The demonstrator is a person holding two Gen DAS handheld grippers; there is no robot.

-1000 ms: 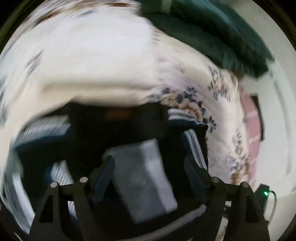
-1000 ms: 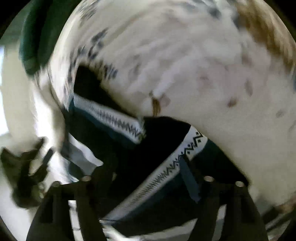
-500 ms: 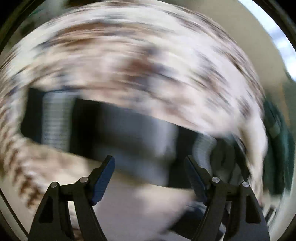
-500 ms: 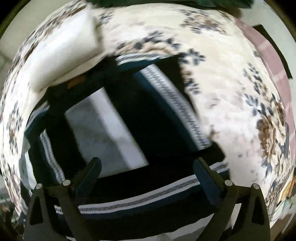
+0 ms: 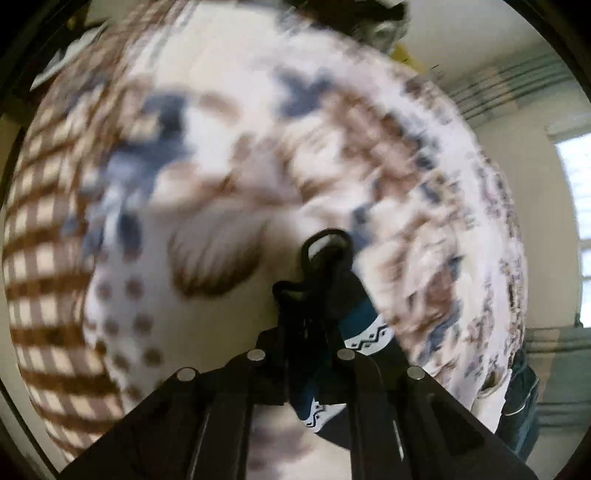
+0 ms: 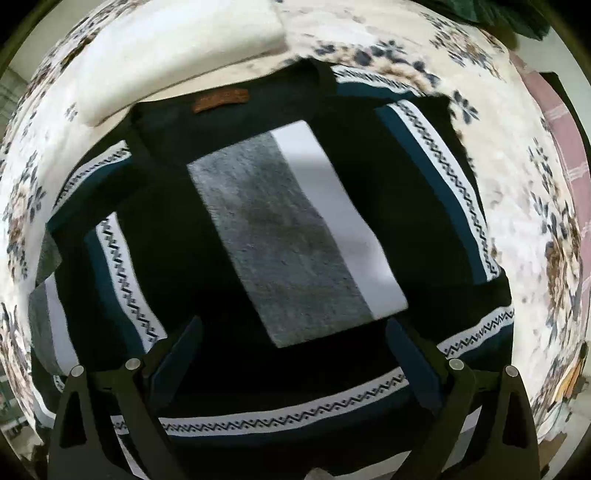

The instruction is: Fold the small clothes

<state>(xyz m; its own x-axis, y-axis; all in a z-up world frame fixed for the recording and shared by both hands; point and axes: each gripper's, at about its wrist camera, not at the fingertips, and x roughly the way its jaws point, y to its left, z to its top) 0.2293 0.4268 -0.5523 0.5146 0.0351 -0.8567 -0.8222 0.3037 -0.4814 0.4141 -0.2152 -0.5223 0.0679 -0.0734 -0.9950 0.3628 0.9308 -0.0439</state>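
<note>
A dark sweater (image 6: 388,206) with teal and white zigzag stripes and a grey-and-white chest panel (image 6: 291,236) lies partly folded on a floral bedspread (image 6: 524,206). A brown label (image 6: 221,99) marks its collar. My right gripper (image 6: 293,354) hovers open and empty over the sweater's lower part. In the blurred left wrist view, my left gripper (image 5: 306,332) is shut on a bunched piece of the sweater (image 5: 325,291), held over the bedspread (image 5: 221,155).
A folded white cloth (image 6: 177,51) lies on the bed just beyond the collar. Dark green fabric (image 6: 491,11) lies at the far edge. A pink checked cloth (image 6: 565,140) is at the right. A wall and window (image 5: 580,206) show behind the bed.
My left gripper has closed on an edge of the sweater and swung away over the bedspread. My right gripper has steadied, open, above the sweater.
</note>
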